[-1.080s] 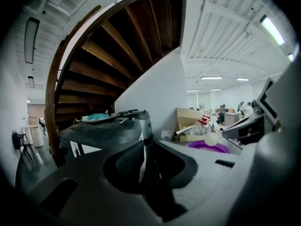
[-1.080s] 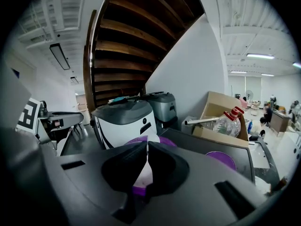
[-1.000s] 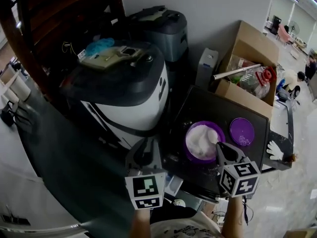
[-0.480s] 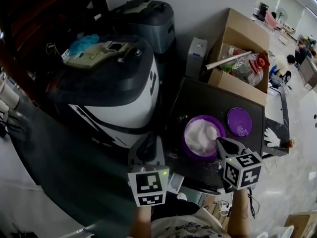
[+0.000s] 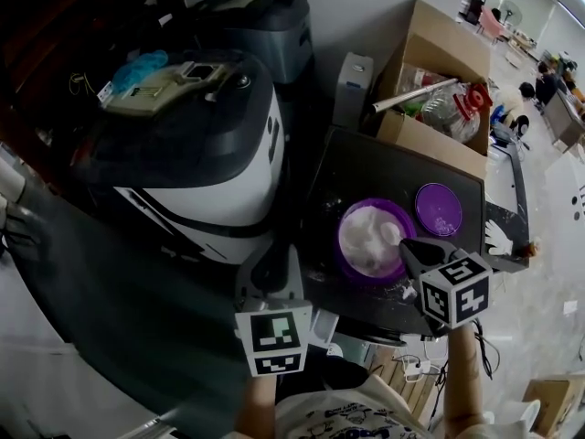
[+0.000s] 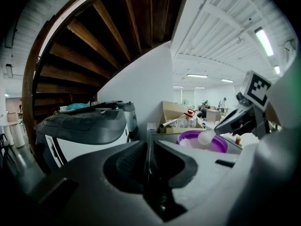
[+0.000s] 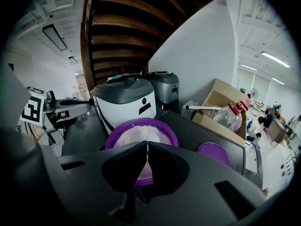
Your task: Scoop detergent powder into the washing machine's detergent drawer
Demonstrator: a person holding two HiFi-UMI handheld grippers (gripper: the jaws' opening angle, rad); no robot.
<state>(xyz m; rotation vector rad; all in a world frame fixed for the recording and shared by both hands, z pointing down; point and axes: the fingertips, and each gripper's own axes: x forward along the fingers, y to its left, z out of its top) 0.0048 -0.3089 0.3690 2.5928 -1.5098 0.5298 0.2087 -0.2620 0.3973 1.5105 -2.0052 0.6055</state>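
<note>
A purple tub (image 5: 347, 265) of white detergent powder stands on a dark table (image 5: 384, 167). Its purple lid (image 5: 439, 210) lies to the right. My right gripper (image 5: 409, 247) is at the tub's near right rim, shut on the thin handle (image 7: 146, 160) of a white scoop (image 5: 391, 233). The scoop's round bowl (image 6: 205, 137) sits just above the tub (image 6: 214, 142). My left gripper (image 5: 271, 277) is shut with nothing seen in it. It is low in front of the white and black washing machine (image 5: 196, 144). The detergent drawer cannot be made out.
An open cardboard box (image 5: 430, 90) with a clear bottle and a rod stands behind the table. A grey appliance (image 5: 256, 21) is at the wall behind the washing machine. A dark wooden stair (image 6: 94, 41) rises overhead. A glossy dark surface (image 5: 119, 300) lies to the left.
The scoop's bowl has come up a little from the powder towards the tub's right side, and the right gripper has drawn slightly right. The left gripper has hardly moved.
</note>
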